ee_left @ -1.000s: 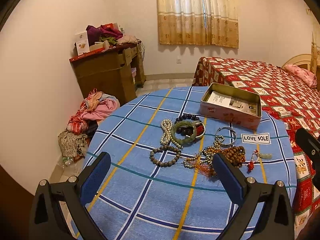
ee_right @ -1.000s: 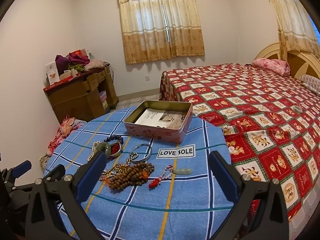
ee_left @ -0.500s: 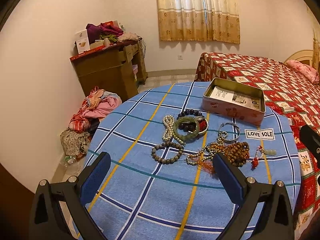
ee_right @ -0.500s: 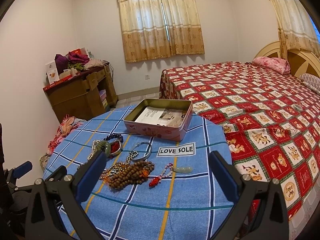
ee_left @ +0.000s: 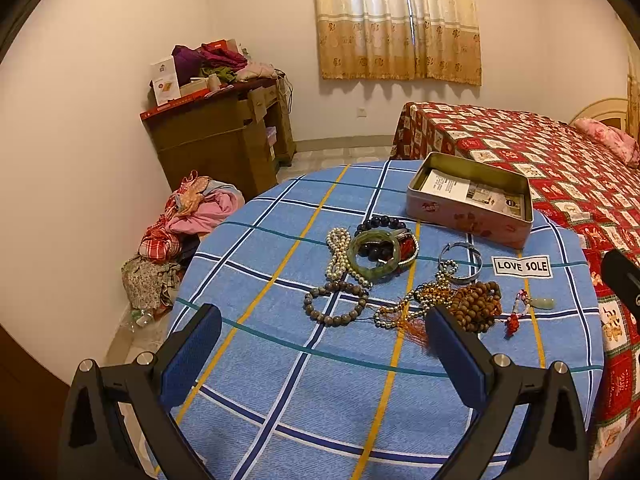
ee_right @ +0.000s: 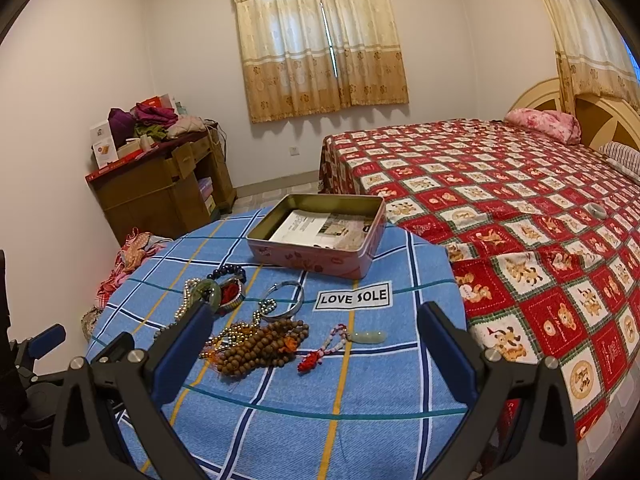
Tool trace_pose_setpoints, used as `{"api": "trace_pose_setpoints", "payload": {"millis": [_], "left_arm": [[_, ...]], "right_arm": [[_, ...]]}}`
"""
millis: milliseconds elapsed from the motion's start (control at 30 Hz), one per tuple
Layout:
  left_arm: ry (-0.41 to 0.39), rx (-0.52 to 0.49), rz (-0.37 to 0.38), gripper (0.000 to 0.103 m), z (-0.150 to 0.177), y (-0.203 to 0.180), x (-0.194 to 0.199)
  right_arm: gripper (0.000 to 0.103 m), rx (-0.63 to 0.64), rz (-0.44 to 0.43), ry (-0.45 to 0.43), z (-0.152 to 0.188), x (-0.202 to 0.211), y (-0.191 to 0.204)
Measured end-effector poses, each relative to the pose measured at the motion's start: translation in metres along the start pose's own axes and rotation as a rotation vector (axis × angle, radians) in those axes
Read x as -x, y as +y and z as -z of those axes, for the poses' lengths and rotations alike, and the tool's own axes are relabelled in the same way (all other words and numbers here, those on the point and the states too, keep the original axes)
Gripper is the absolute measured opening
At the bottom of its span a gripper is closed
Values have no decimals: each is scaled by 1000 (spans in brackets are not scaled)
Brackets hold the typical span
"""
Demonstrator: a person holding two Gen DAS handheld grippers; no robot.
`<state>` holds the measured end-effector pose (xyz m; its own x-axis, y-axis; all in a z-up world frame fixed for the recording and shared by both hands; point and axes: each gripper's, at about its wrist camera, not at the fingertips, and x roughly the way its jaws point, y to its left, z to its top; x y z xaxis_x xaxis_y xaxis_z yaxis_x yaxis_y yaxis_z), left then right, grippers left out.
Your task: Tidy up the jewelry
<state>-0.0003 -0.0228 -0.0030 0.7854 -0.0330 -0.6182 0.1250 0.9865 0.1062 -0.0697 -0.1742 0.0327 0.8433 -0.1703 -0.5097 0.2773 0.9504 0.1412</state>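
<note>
Holding both grippers above the near edge of the table [ee_left: 248, 264], you had nothing between their fingers; your left gripper [ee_left: 324, 344] had its blue pads spread wide, and your right gripper [ee_right: 316, 340] was spread just as wide. Going left to right in the left view, a pearl strand [ee_left: 338, 258] lay furthest left; a grey bead bracelet [ee_left: 335, 304] lay flat just in front of it; a green bangle [ee_left: 374, 254] rested against a dark bead bracelet [ee_left: 380, 224] and a red-lined bangle [ee_left: 408, 246]; a silver bangle [ee_left: 460, 260] lay to their right, touching a string of small metallic beads [ee_left: 424, 300]; a heap of brown wooden beads [ee_left: 478, 306] lay beside that string, just past your left gripper's right finger; a jade pendant [ee_left: 542, 303] on a red cord [ee_left: 514, 316] lay furthest right, apart from the heap. Behind the jewelry, a tin [ee_left: 472, 216] stood open toward the far right of the table, with papers [ee_left: 448, 188] lying inside it; a "LOVE SOLE" label [ee_left: 522, 267] sat on the cloth in front of it. Beyond the table stood a bed [ee_right: 520, 208].
</note>
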Motion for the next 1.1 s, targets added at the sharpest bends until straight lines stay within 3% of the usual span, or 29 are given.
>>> {"api": "trace_pose_setpoints", "payload": {"millis": [1100], "left_arm": [[44,15,14,101,8,10,-18]], "right_arm": [[103,-10,-11,66,3,-21,-3]]}}
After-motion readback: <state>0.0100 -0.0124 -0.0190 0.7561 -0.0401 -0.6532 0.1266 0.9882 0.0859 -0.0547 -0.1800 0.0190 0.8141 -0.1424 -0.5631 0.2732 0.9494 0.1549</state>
